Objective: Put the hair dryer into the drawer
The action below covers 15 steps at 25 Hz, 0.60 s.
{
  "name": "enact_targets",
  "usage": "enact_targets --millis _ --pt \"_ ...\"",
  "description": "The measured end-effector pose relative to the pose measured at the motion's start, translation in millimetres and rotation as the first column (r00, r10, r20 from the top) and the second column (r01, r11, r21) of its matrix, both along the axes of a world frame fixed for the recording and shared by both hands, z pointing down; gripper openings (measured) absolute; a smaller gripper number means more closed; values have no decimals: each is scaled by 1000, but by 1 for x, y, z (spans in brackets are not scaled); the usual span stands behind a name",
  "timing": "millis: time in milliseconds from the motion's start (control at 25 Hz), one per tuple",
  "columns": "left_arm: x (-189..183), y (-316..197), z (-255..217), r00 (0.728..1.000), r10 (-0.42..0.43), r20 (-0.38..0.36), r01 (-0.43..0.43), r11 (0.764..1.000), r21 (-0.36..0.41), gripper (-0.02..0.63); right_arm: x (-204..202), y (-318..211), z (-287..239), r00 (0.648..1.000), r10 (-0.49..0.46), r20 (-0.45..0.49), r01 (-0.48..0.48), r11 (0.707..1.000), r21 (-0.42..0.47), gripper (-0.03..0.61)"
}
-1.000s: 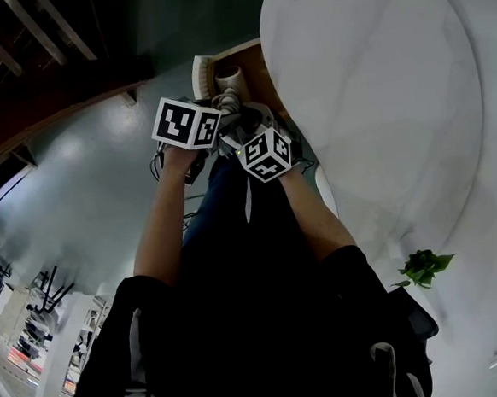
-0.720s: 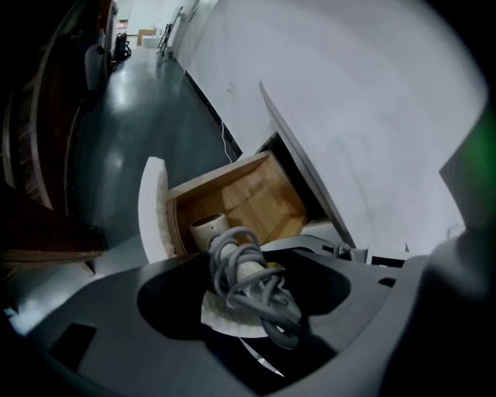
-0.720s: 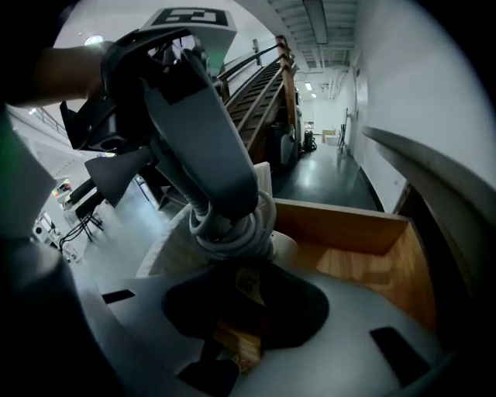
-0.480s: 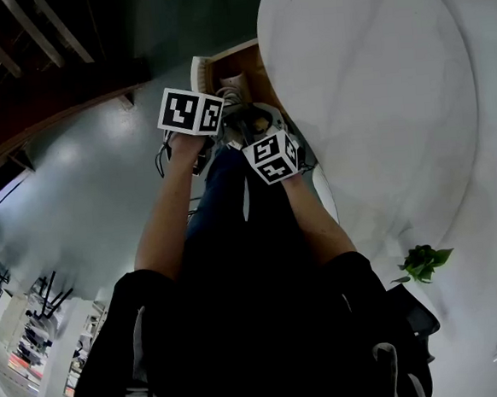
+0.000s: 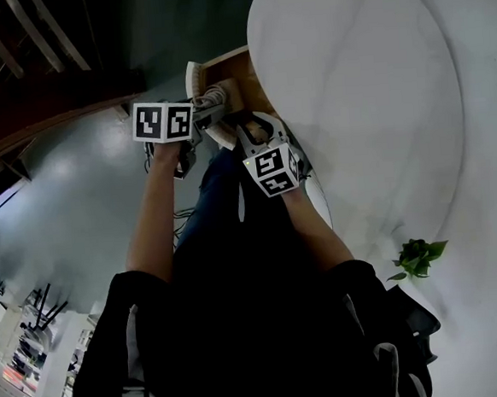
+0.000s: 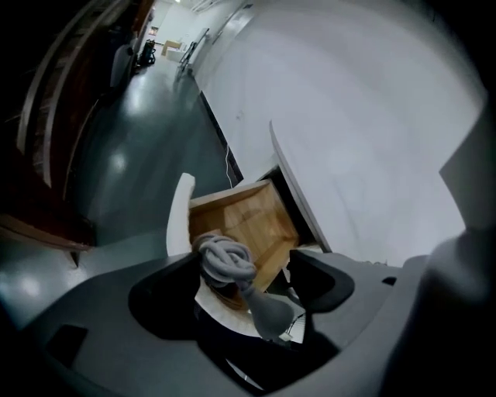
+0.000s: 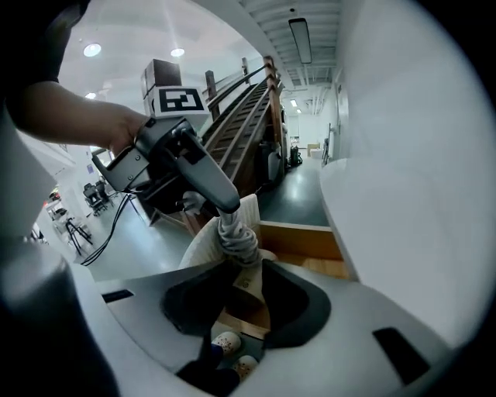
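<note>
Our left tool (image 6: 240, 288), jaws just widened, loose round cord coil (image 6: 225, 260); right tool (image 7: 248, 293), jaws just eased, on hair dryer (image 7: 244, 281) over drawer (image 6: 249, 215).

The grey hair dryer (image 6: 269, 314) shows as a tapered end below its cord, which is wound into a tight coil (image 6: 225, 260). The coil sits loose between the wide jaws of the left claw (image 6: 244, 264), which have just been opening. The tapered end fills the narrower gap of the right claw (image 7: 244, 271), whose jaws have also eased wider. Just beyond both claws, the pale wooden drawer (image 6: 252, 217) with a white front stands pulled open.
</note>
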<state>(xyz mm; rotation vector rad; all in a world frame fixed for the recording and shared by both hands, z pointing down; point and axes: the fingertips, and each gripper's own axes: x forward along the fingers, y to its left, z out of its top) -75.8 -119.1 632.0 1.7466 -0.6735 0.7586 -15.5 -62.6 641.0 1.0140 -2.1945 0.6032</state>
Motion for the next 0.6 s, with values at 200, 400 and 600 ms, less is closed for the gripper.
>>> enact_targets --millis 200,400,600 --pt "-17 3 -22 991 -116 -68 120 991 54 354 1 0 -26 1000 -1 6 1 998 60 133" --pt "-35 2 -61 977 -192 -88 204 965 166 330 -2 -9 -78 996 35 78 -48 985 167 133" --pt "-52 -5 -126 971 -227 -79 238 861 450 53 6 -21 -156 988 89 127 -128 931 343 46"
